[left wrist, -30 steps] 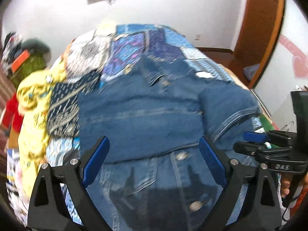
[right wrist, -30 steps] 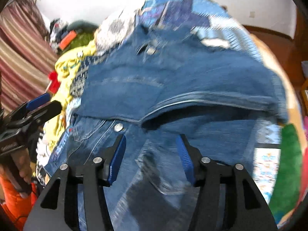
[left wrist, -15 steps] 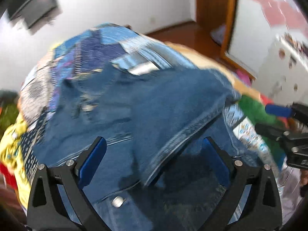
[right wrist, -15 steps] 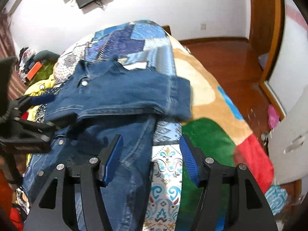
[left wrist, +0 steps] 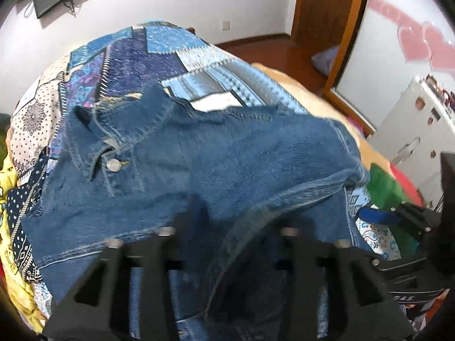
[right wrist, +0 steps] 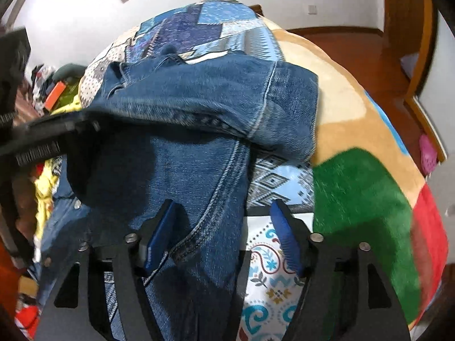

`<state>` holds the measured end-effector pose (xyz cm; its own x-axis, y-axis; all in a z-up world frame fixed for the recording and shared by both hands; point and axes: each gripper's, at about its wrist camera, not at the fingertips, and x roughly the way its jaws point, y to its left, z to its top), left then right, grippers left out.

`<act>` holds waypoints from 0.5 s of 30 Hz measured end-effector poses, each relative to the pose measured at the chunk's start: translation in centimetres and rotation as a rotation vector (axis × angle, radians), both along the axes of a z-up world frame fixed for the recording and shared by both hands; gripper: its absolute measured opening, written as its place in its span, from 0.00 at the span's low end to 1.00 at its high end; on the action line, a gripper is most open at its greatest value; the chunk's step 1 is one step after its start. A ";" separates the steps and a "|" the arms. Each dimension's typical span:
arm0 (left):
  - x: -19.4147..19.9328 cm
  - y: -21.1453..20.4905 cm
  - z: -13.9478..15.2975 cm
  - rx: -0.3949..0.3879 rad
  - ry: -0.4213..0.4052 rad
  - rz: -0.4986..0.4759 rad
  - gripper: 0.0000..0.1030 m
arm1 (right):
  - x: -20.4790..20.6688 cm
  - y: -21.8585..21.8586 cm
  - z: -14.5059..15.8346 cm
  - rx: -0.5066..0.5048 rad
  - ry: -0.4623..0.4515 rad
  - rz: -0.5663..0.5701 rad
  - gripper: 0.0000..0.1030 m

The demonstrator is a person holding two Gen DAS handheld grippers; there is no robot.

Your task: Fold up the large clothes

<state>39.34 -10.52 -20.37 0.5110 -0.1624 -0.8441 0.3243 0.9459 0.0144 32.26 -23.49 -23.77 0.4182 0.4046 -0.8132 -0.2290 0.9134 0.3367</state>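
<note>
From the left wrist camera, a blue denim jacket (left wrist: 216,153) lay across a bed covered by a patchwork quilt (left wrist: 159,54) in blues and whites. Its collar and a metal button (left wrist: 113,165) faced the far wall. A folded flap of the jacket draped over the left gripper (left wrist: 227,227), hiding the fingertips. The jaws had just been closing, with denim between them, and they appeared pressed together on that fold of the jacket. At the right edge, the blue pad of the other tool showed beside a green blanket (left wrist: 384,190).

From the right wrist camera, the same jacket lay along the left half of the bed, a sleeve running down toward the lens. The right gripper (right wrist: 224,236) stood spread, its jaws having just been opening. The sleeve's edge lay between the blue pads (right wrist: 284,238), but the right-hand pad stood clear of the cloth, over a floral sheet (right wrist: 270,284).
</note>
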 end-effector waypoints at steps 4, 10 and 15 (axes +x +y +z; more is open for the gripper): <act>-0.3 3.0 2.0 -0.068 -0.054 0.097 0.10 | -0.6 0.7 -0.1 -0.066 -0.032 0.028 0.67; -2.5 10.6 2.8 -0.181 -0.056 0.294 0.09 | -0.4 0.9 -0.2 -0.099 -0.033 0.041 0.70; -5.7 15.2 -1.1 -0.230 0.047 0.386 0.31 | -0.2 1.3 -0.4 -0.122 -0.031 0.048 0.73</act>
<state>33.59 4.64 -21.46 0.5326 -0.1536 -0.8323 -0.0575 0.9746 -0.2166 32.03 -22.23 -24.16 0.4268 0.3237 -0.8444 -0.2816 0.9349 0.2161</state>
